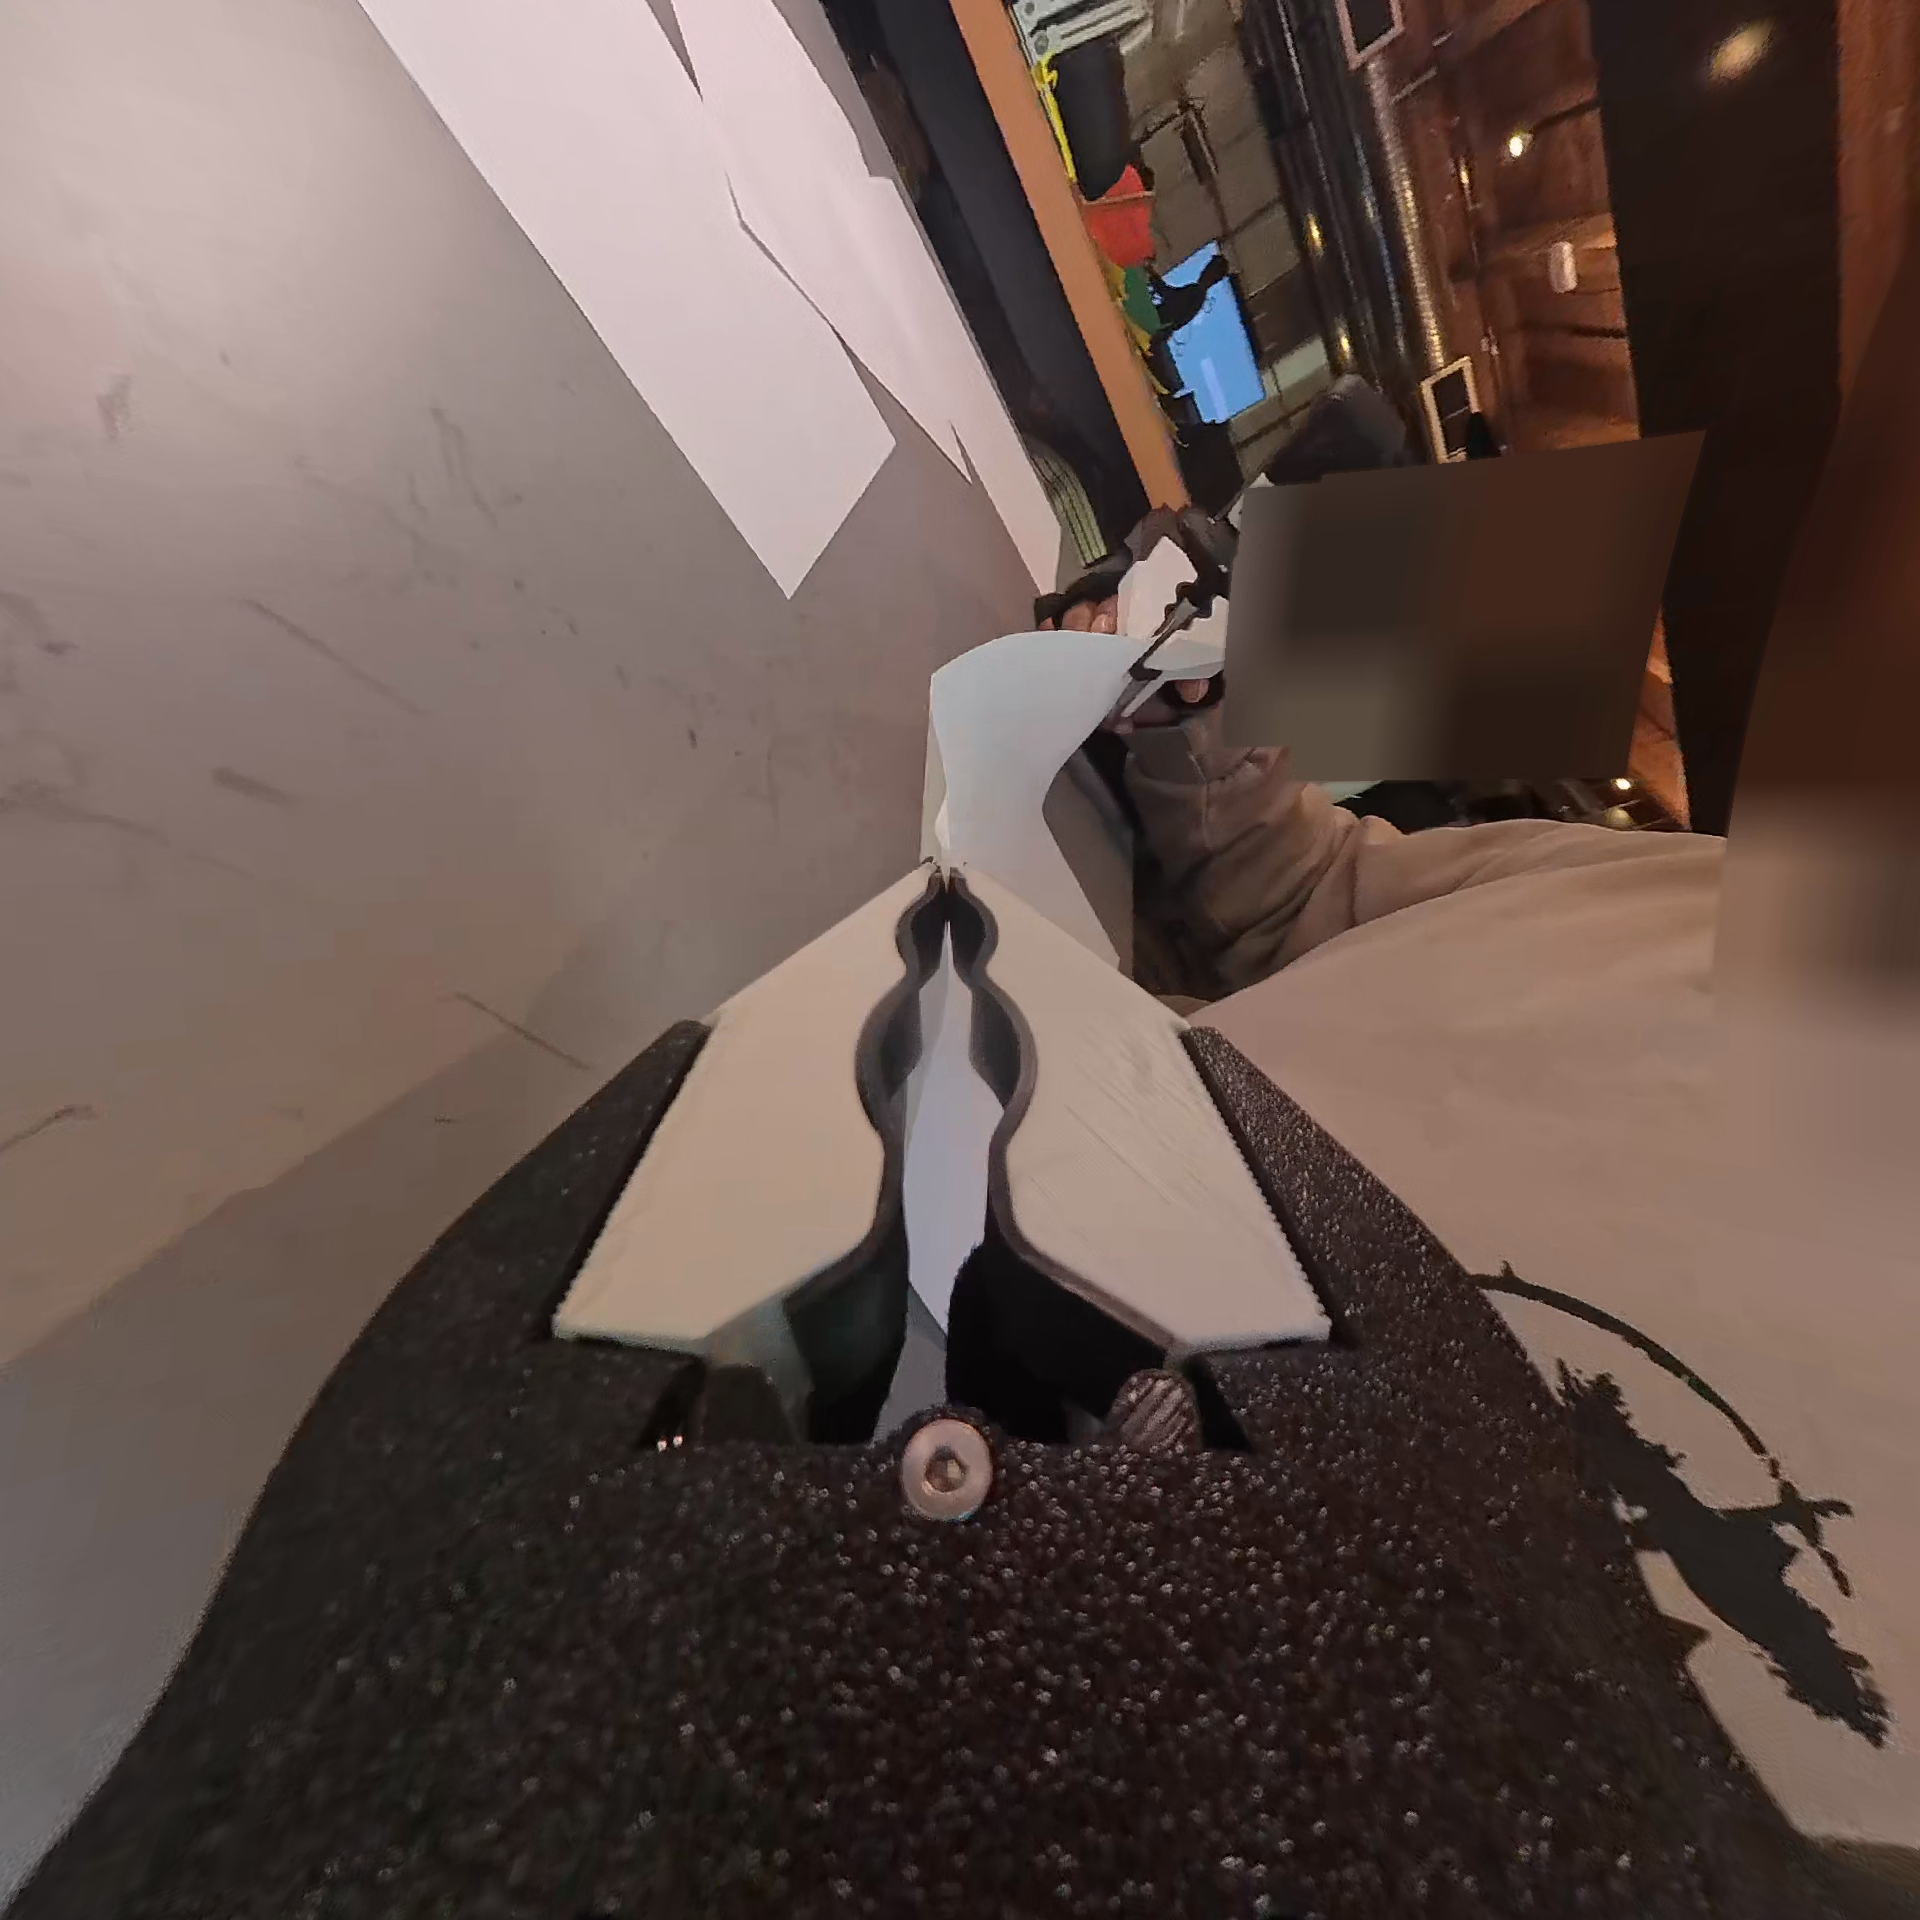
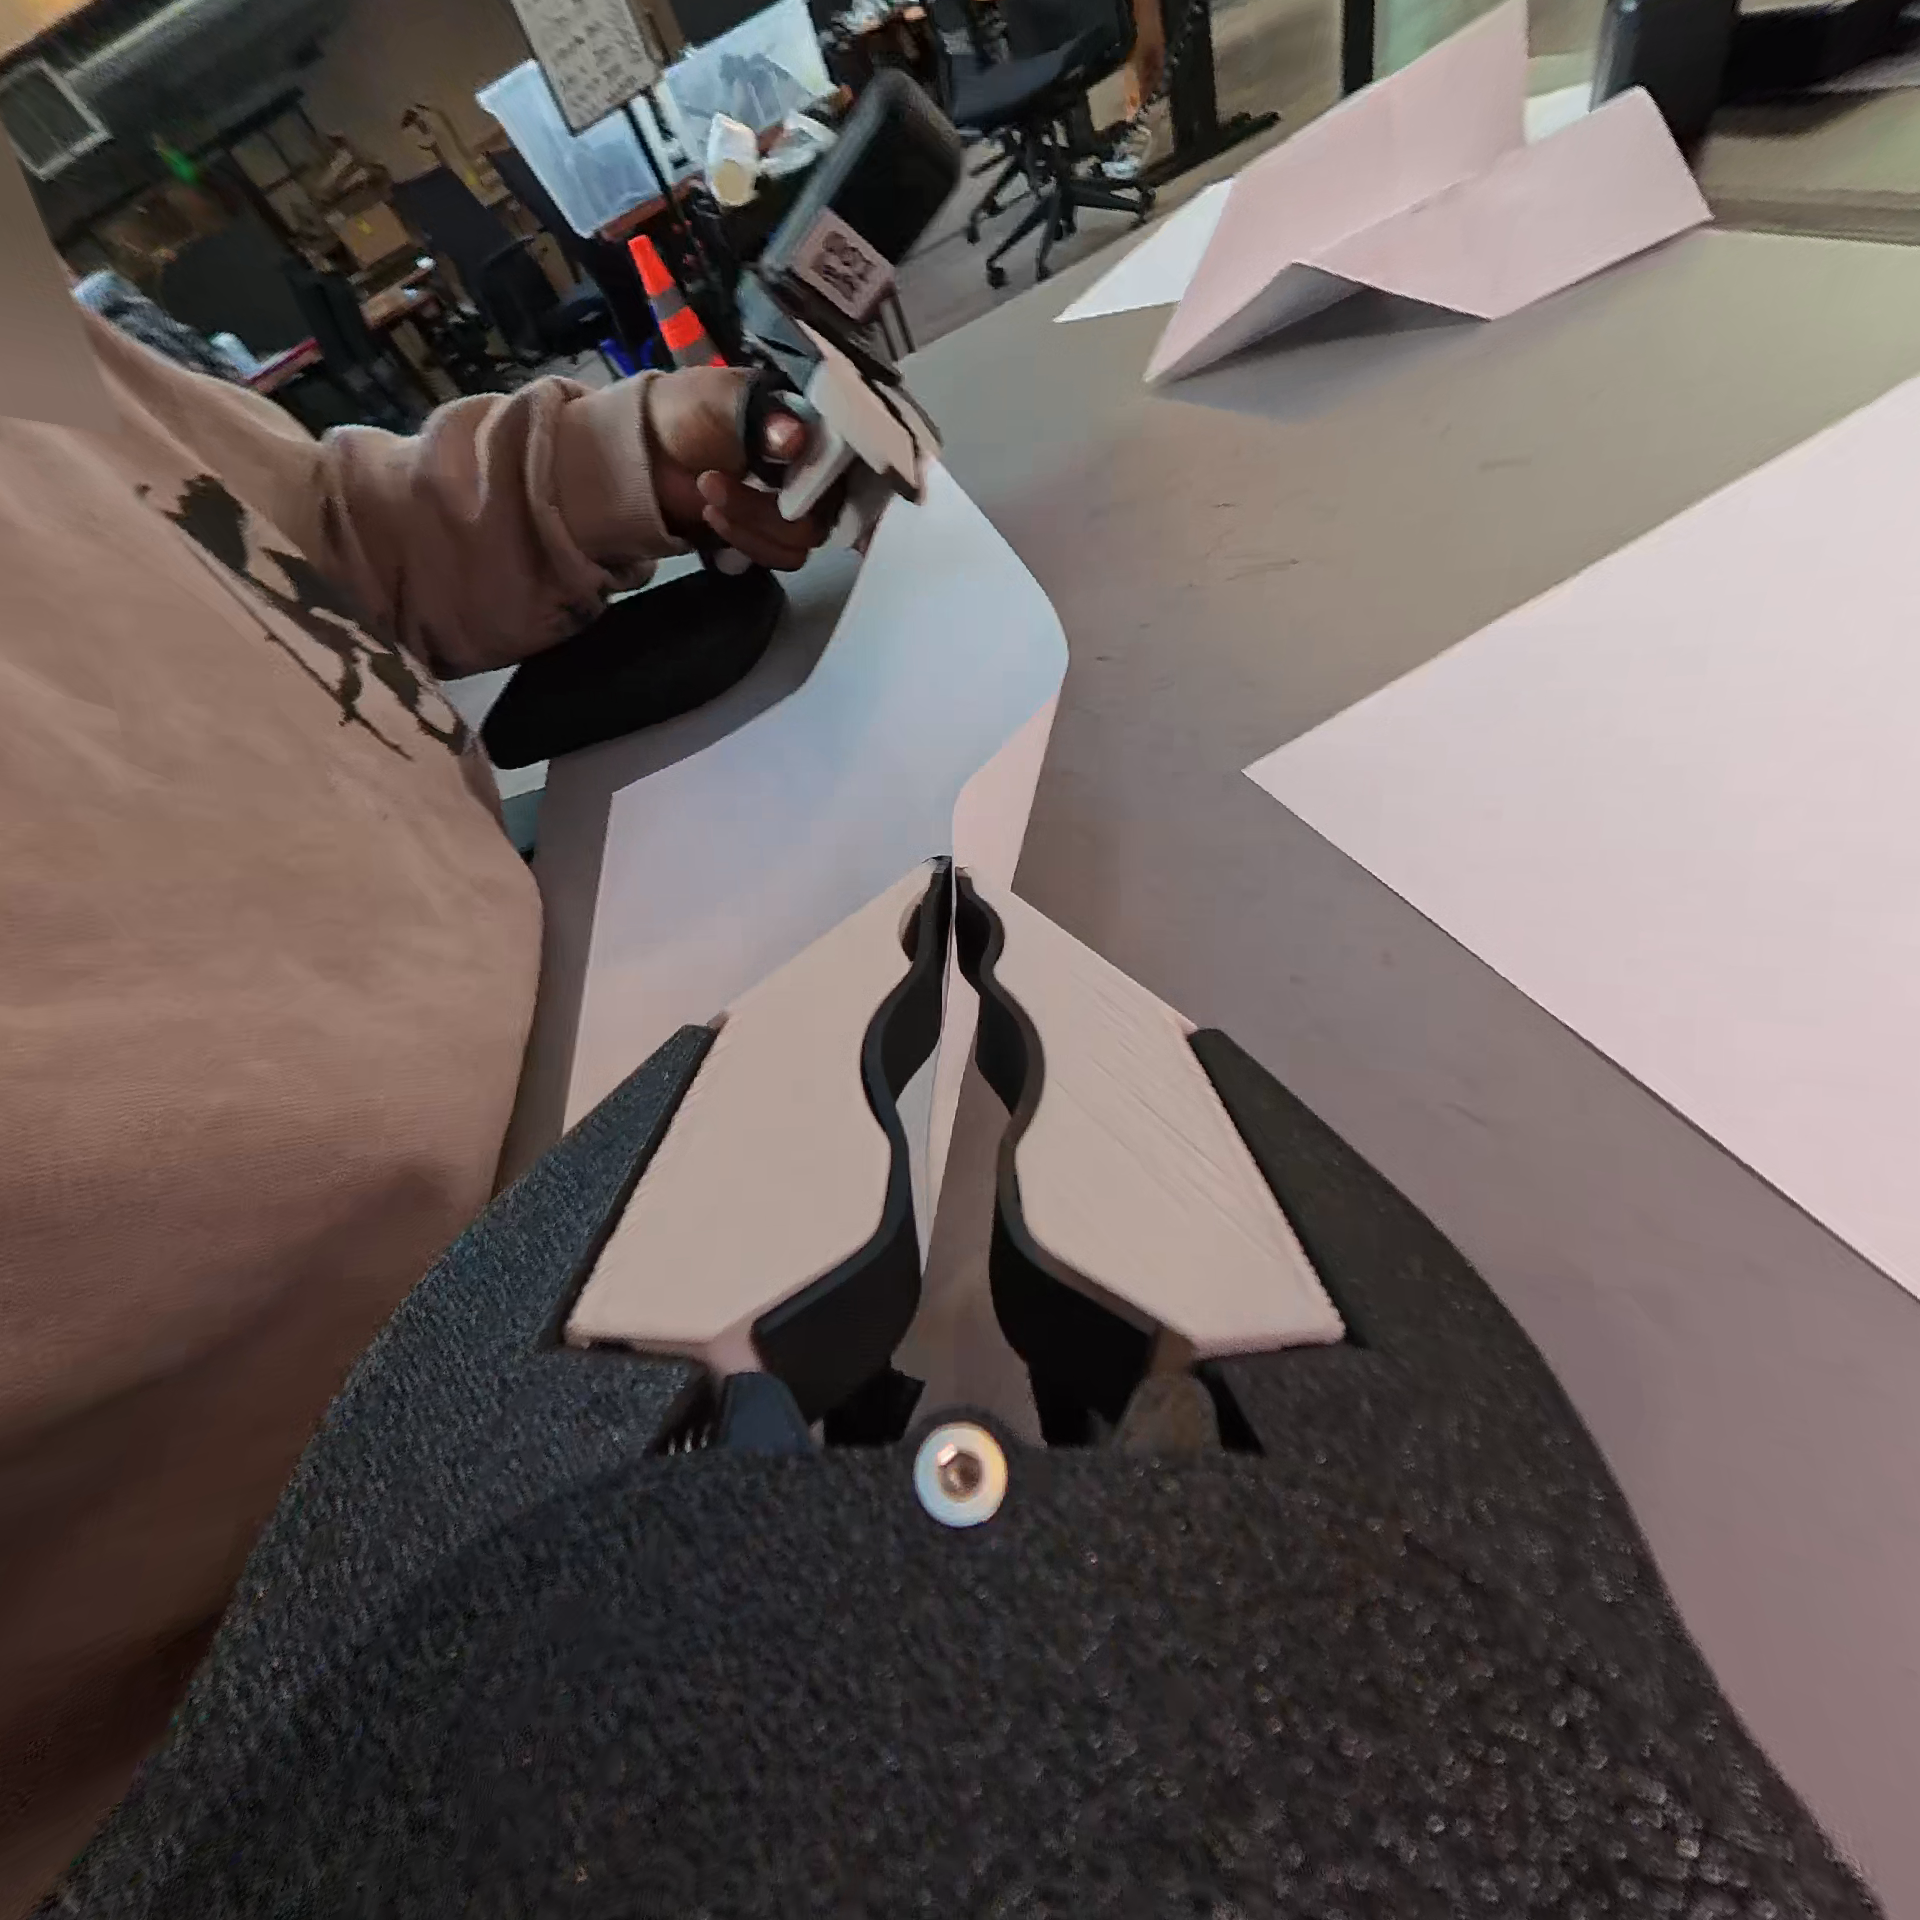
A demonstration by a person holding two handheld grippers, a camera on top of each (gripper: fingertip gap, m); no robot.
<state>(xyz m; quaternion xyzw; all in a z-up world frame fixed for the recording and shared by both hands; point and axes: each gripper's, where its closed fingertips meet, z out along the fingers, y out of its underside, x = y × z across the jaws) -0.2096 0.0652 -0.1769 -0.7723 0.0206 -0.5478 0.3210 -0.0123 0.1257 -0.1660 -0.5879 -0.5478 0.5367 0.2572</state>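
Note:
My left gripper (image 1: 948, 871) is shut on an edge of a white sheet of paper (image 1: 997, 748); the paper also runs back between its fingers. The sheet curves up and away to my right gripper (image 1: 1143, 675), which pinches its far end. In the right wrist view my right gripper (image 2: 951, 868) is shut on the same sheet (image 2: 810, 748), which bends across above the grey table (image 2: 1299, 582) to the left gripper (image 2: 894, 478), held in a hand. The sheet hangs between the two grippers, bowed and slightly twisted.
Flat white sheets lie on the table (image 1: 665, 260), with a large one at the right (image 2: 1662, 790). A folded paper shape (image 2: 1455, 239) sits at the back. The person's beige sweatshirt (image 2: 208, 935) fills the left. Office chairs and an orange cone (image 2: 665, 301) stand beyond. About 20 centimeters separates my left fingertips from my right.

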